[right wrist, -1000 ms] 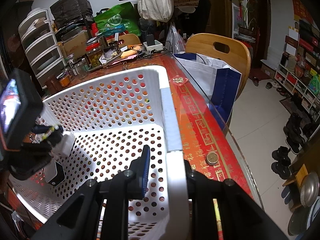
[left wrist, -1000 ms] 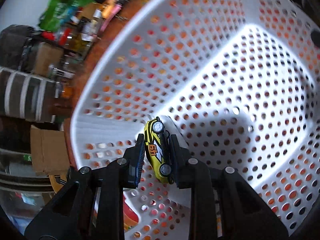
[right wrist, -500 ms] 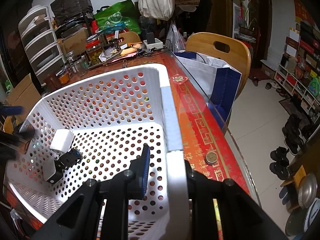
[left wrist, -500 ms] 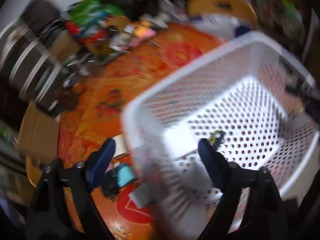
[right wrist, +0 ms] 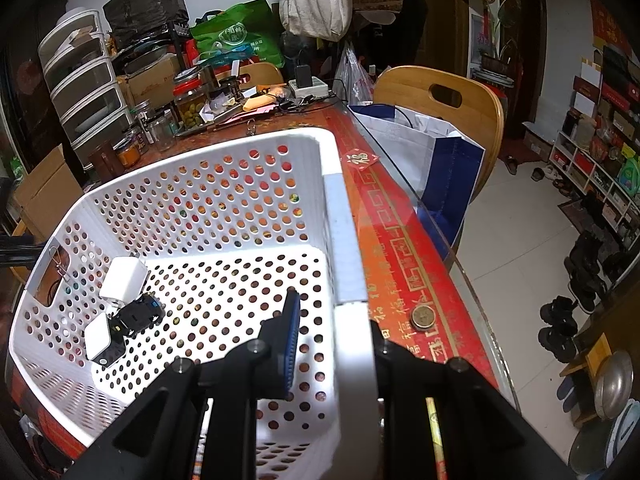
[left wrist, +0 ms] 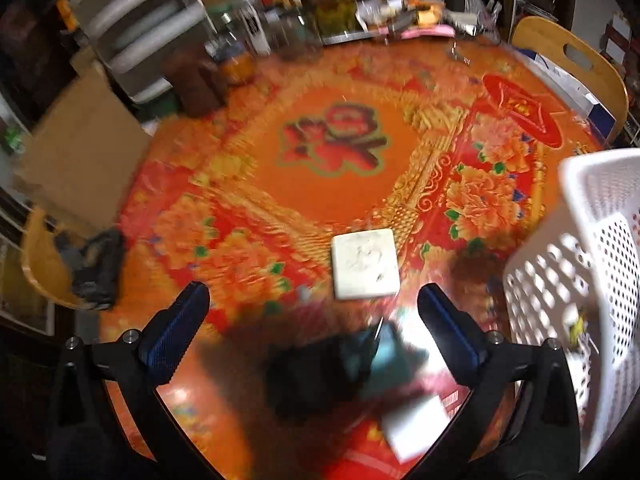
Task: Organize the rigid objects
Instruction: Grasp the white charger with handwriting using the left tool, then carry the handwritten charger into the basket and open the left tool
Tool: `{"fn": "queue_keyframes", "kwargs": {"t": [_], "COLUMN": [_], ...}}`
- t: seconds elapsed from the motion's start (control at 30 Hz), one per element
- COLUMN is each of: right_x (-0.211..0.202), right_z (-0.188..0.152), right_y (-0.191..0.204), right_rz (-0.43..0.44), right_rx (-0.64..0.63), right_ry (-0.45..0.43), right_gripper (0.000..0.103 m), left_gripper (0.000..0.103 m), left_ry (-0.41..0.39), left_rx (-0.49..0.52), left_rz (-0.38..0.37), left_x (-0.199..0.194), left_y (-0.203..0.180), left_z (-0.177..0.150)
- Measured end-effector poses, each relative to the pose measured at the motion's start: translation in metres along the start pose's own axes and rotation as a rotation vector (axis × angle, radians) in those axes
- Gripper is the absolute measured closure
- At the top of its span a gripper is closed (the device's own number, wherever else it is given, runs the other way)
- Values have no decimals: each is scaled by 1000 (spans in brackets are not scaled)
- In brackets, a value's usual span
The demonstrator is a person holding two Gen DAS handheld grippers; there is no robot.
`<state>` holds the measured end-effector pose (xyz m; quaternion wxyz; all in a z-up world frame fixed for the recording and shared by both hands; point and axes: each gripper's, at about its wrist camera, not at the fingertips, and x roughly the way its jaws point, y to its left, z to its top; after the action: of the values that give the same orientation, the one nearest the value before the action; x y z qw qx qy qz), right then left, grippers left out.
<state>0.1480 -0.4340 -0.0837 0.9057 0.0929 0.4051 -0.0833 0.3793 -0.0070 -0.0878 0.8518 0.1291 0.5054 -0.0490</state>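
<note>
My left gripper [left wrist: 312, 304] is open and empty above the orange table. Between and below its fingers lie a blurred dark and teal object [left wrist: 344, 364] and a white block [left wrist: 416, 426]. A white square box [left wrist: 366, 264] lies just ahead. The white perforated basket [left wrist: 592, 216] stands at the right. My right gripper [right wrist: 336, 320] is shut on the basket's near right rim [right wrist: 352, 264]. Inside the basket lie a toy car [right wrist: 136, 314], a white charger [right wrist: 122, 278] and a small white box [right wrist: 100, 338].
Jars, bottles and papers [right wrist: 188, 104] crowd the table's far side, next to plastic drawers [right wrist: 80, 80]. A wooden chair [right wrist: 452, 104] with a bag stands at the right. A coin [right wrist: 423, 316] lies on the table edge. A cardboard box [left wrist: 80, 152] stands at the left.
My left gripper let go of the yellow toy car in the basket, opened wide and swung out left over the table. My right gripper kept its hold on the rim.
</note>
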Motion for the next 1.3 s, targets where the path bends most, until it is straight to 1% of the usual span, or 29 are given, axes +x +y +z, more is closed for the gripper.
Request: {"fn": "queue_keyframes", "kwargs": {"t": [0.03, 0.07, 0.1, 0.13, 0.17, 0.2, 0.27, 0.37, 0.43, 0.47, 0.57, 0.63, 0.77, 0.8, 0.83, 0.87, 0.9, 0.97, 1.03, 1.17, 1.3], "right_x": [0, 1, 1, 1, 1, 0, 0, 0, 0, 0, 0, 0, -1, 0, 0, 0, 0, -1, -1, -2, -2], "right_z": [0, 1, 1, 1, 1, 0, 0, 0, 0, 0, 0, 0, 1, 1, 1, 1, 1, 2, 2, 3, 2], "right_y": [0, 0, 0, 0, 0, 0, 0, 0, 0, 0, 0, 0, 0, 0, 0, 0, 0, 0, 0, 0, 0], "right_rz": [0, -1, -1, -2, -1, -1, -1, -1, -1, -1, -1, -1, 0, 0, 0, 0, 0, 0, 0, 1, 1], "right_rx": [1, 1, 1, 1, -1, -2, -1, -1, -2, -2, -2, -1, 0, 0, 0, -1, -2, -4, -4, -3, -5], "right_ry": [3, 5, 7, 9, 8, 8, 8, 7, 7, 7, 7, 8, 5, 6, 6, 6, 6, 6, 5, 1, 3], "right_gripper": [84, 84, 84, 84, 84, 84, 84, 84, 84, 84, 84, 84, 84, 84, 84, 84, 84, 84, 84, 84, 84], "left_gripper": [0, 3, 14, 22, 26, 34, 40, 40, 40, 42, 59, 59, 60, 60, 60, 60, 60, 60, 60, 59, 59], "left_ry": [19, 36, 54, 67, 74, 89, 107, 115, 119, 120, 110, 97, 42, -1, -44, -105, -147, -216, -264, -314, -332], "left_rx": [-9, -18, -34, -47, -71, -93, -93, -72, -81, -86, -99, -83, -46, -39, -31, -22, -19, -20, -33, -39, -32], "left_rz": [-18, -30, -40, -42, -78, -111, -103, -89, -102, -106, -120, -86, -9, 43, 110, 199, 243, 299, 344, 407, 408], "left_x": [13, 28, 39, 47, 55, 59, 72, 76, 79, 81, 81, 80, 71, 62, 53, 39, 29, 4, -14, -36, -48], "left_y": [-1, -2, 0, 0, 2, 5, 0, -6, -7, -7, -5, -10, -20, -21, -22, -24, -25, -25, -23, -24, -25], "left_z": [4, 8, 12, 13, 16, 18, 25, 24, 23, 23, 23, 21, 17, 16, 16, 16, 15, 14, 12, 6, -2]}}
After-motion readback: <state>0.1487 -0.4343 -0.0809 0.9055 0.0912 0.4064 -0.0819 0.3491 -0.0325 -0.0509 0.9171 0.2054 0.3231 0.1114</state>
